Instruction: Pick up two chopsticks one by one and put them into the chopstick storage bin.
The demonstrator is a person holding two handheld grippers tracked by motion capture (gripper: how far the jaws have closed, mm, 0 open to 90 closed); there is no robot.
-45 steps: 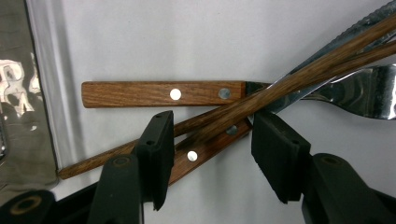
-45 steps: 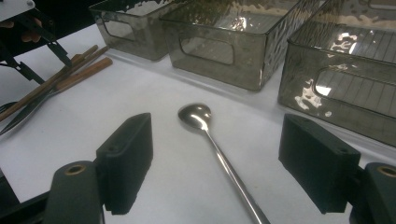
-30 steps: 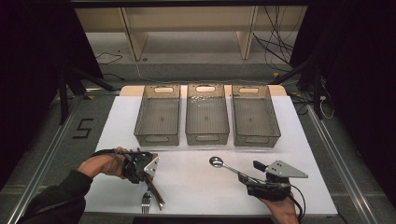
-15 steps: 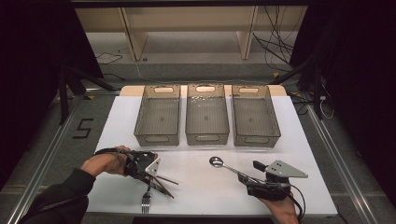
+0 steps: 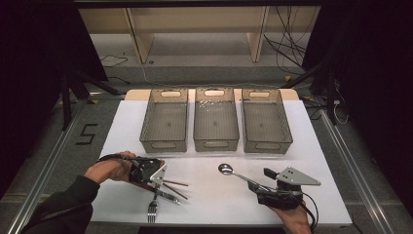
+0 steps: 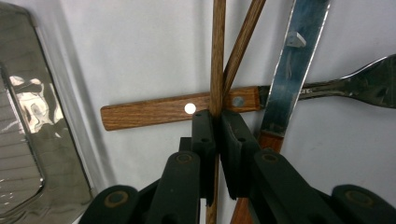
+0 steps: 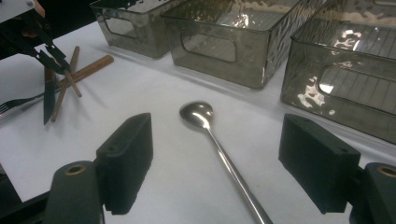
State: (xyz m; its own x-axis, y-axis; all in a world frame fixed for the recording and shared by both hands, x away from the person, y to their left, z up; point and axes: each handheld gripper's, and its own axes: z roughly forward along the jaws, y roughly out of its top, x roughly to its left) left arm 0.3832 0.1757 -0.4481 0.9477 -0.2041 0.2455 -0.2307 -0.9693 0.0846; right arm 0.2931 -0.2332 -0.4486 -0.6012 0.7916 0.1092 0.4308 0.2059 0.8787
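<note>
Left tongs [image 6: 216,122], just closing, pinch a chopstick [image 6: 216,56]; right tongs [image 7: 215,154] gape wide around the spoon [image 7: 198,114] at five o'clock.

The white table [image 5: 214,195] lies bare between the cutlery pile [image 5: 163,187] at the left and the spoon [image 5: 234,174] at the right. Three bins [image 5: 215,126] stand side by side along the far edge, open-topped, walling that side.
</note>
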